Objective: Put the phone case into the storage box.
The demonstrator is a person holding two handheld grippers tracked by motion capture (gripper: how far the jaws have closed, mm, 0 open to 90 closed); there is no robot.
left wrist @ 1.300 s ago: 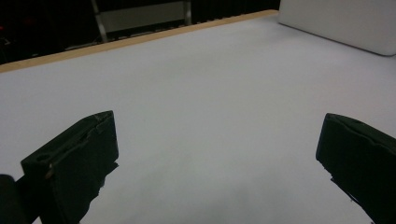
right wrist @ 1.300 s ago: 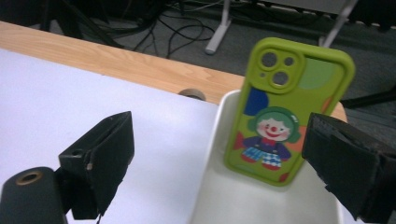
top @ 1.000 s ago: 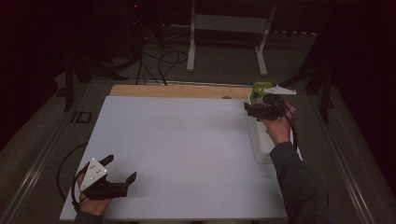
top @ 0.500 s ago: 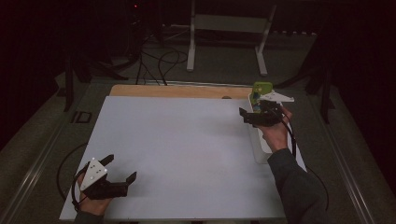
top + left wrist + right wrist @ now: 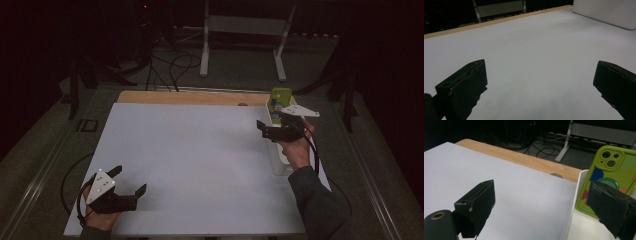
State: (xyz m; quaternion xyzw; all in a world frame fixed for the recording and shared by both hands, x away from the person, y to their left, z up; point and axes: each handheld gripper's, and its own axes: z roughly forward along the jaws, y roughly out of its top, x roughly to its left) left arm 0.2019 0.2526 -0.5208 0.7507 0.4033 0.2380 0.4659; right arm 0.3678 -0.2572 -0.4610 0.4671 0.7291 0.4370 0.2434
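A person's right gripper (image 5: 266, 131) hangs at the right of the high view, its jaws parted and holding nothing, beside a green phone (image 5: 280, 99) that stands on end in a white bin (image 5: 279, 161) along the right edge of the white table (image 5: 200, 160). In the right gripper view the phone (image 5: 610, 176), its camera lenses and a bright printed case facing the lens, leans against the inside of the bin (image 5: 573, 212) at the right of the frame; one jaw sits in front of its lower part while the other stands over the bare table (image 5: 524, 192) at lower left, so the bin's near wall falls between them. That spread suggests a gripper placed to work around the phone rather than one gripping it; whether the near jaw touches the case cannot be told. At the lower left of the high view the left gripper (image 5: 131, 183) rests low on the table, well apart from the bin, its jaws also wide and empty, seemingly parked out of the way. The left gripper view looks across the white surface (image 5: 529, 50) between its two spread jaws towards the bin's wall (image 5: 606, 12) at upper right, with a wooden strip (image 5: 190, 97) edging the far side of the table.
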